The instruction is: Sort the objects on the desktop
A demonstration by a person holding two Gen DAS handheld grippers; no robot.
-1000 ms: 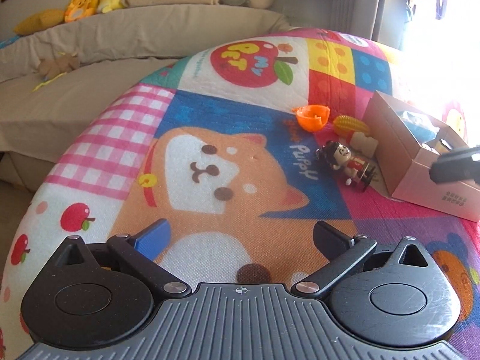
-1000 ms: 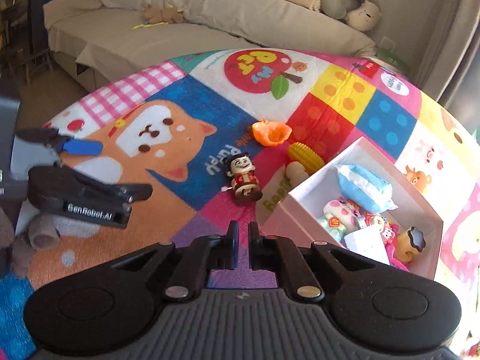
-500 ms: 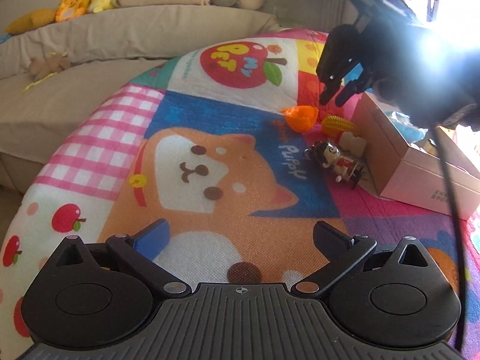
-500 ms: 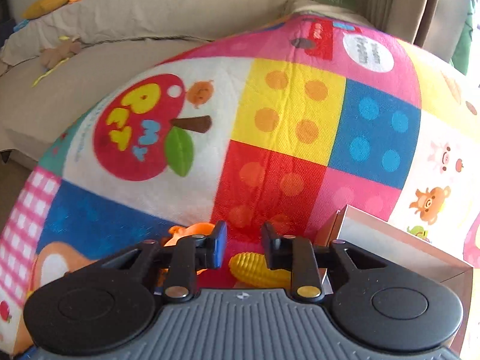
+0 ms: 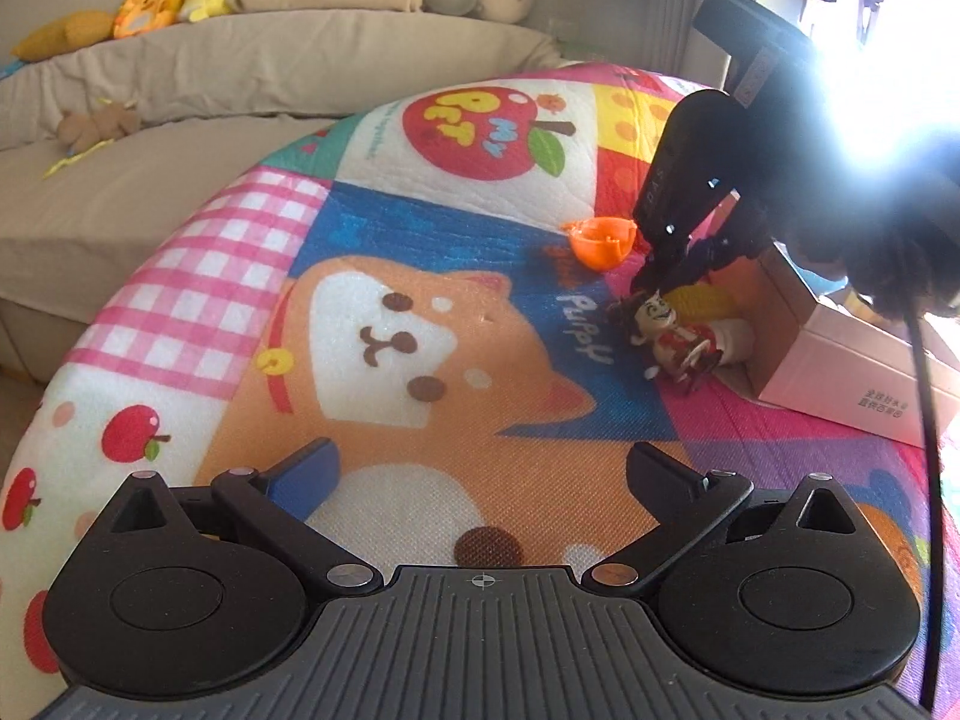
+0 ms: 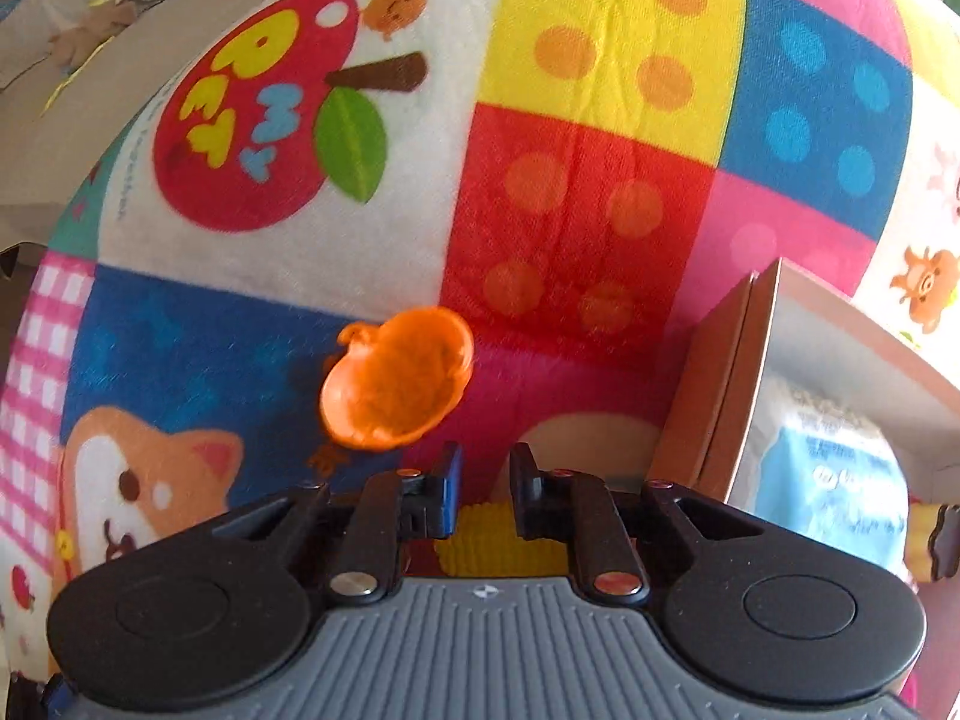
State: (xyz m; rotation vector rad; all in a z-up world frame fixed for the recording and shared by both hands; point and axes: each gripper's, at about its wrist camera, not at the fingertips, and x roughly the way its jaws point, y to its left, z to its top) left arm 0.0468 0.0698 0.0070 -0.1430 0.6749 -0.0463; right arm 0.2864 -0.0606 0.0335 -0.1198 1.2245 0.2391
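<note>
Corn toy [image 6: 501, 540] lay just below the right gripper [image 6: 485, 480], jaws narrowly parted, empty; left gripper [image 5: 483, 468] spread wide over the playmat [image 5: 420, 324].

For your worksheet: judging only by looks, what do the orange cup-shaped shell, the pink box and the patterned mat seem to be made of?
Orange shell: likely thin moulded plastic, glossy and slightly translucent, with a smooth curved rim.
Pink box: probably cardboard, matte, with a brown raw edge and sharp folds.
Mat: seemingly soft printed fabric, perhaps fleece, with a fuzzy weave and shallow creases.
</note>
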